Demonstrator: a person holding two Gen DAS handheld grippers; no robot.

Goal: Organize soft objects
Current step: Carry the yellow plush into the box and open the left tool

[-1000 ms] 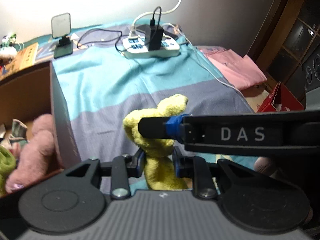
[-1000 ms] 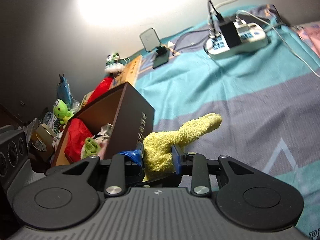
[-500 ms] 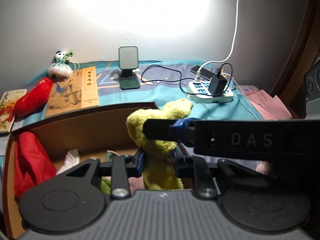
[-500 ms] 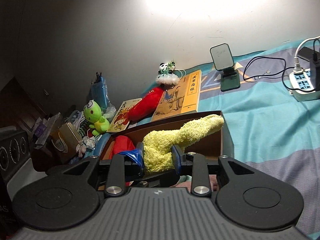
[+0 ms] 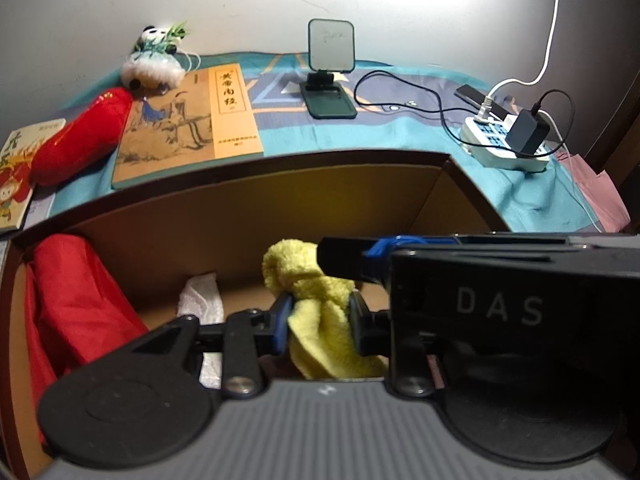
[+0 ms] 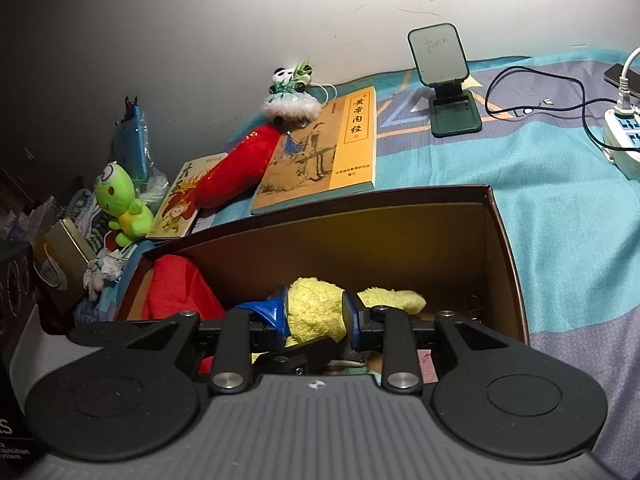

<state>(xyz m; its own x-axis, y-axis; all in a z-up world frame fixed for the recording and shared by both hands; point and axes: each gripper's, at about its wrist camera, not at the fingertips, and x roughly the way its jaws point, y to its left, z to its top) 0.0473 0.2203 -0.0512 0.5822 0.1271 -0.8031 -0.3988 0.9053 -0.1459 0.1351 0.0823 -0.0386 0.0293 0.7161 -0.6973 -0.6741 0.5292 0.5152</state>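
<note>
Surface: bed with teal and grey-blue cover [image 6: 560, 232], set against a pale wall lit from above.
On the cover, by the wall: orange book [image 5: 188, 124]; red plush [image 5: 80, 136] with a panda charm [image 5: 158, 56] at its white-fur end; phone stand [image 6: 444, 80]; white power strip [image 5: 508, 144] with black adapter and cables; pink cloth [image 5: 600, 196] at the right edge. Green frog plush [image 6: 120, 200] stands among clutter left of the bed.
Cardboard box [image 6: 496, 248]: open top, on the bed. Holds a red cloth [image 5: 68, 300] at its left end and a white cloth [image 5: 200, 300].
Yellow plush toy [image 6: 320, 304]: inside the box opening, held low over the contents.
Left claw [image 5: 320, 320]: angled down into the box, clasping the toy's lower part; its jaws have just been widening, toy between them and touching the pads.
Right claw [image 6: 316, 312]: crosses from the right, angled down, clenched on the toy's middle; jaws have just closed slightly further.
Change: a second ago both claws carried the toy over open bed cover right of the box; now over the box interior.
</note>
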